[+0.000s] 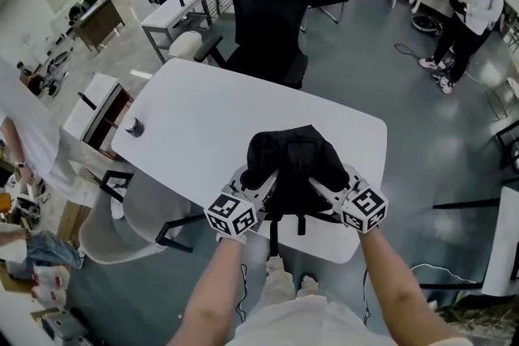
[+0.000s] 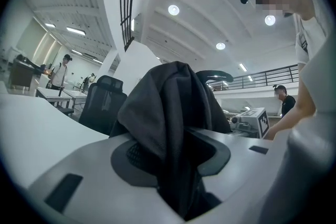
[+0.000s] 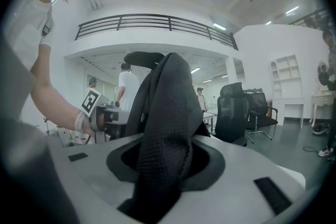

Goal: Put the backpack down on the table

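Backpack [image 1: 296, 162] slumps black at the near edge of your table [image 1: 203, 117], bare top beyond; your left gripper [image 1: 261, 184] and right gripper [image 1: 324, 186] gape, straps [image 3: 163, 128] loose between.

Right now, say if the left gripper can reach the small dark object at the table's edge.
Likely yes: bare table leads to the object, though backpack fabric lies between the left gripper's jaws.

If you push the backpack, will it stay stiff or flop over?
Probably floppy: the backpack slumps in a soft heap on the table, and its cloth hangs in folds. It looks collapsed, so it is maybe mostly empty and light. The woven fabric probably won't slide or roll easily.
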`<control>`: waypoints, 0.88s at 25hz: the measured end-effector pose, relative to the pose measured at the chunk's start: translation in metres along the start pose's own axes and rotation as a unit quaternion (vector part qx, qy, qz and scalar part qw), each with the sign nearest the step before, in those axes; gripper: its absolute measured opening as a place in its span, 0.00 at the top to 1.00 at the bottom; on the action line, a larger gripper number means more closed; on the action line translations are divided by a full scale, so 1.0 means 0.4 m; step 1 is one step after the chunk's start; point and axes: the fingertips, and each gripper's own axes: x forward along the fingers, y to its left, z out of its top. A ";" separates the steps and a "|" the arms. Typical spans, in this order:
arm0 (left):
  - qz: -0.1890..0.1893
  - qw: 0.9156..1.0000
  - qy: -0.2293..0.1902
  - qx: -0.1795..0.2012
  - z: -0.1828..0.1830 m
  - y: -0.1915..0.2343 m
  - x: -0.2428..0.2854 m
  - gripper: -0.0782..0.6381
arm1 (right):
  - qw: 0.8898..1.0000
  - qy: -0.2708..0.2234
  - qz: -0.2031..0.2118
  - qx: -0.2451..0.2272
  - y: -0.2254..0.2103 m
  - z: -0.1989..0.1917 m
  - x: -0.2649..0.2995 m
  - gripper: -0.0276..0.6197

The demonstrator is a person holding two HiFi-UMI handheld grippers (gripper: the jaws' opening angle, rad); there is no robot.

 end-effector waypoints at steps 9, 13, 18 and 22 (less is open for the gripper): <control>-0.003 1.000 0.027 0.009 -0.002 0.000 -0.034 0.59 | 1.000 0.008 0.010 -0.002 -0.003 -0.002 -0.032 0.63; 0.016 0.999 0.033 0.012 0.004 0.027 -0.084 0.59 | 1.000 0.010 0.008 0.002 -0.012 -0.009 -0.066 0.63; 0.066 0.998 0.009 0.010 0.012 0.043 -0.146 0.59 | 1.000 0.003 -0.016 0.009 -0.014 -0.022 -0.106 0.63; 0.099 0.995 -0.009 -0.001 0.019 0.041 -0.178 0.59 | 0.999 -0.002 -0.031 0.014 -0.018 -0.020 -0.143 0.64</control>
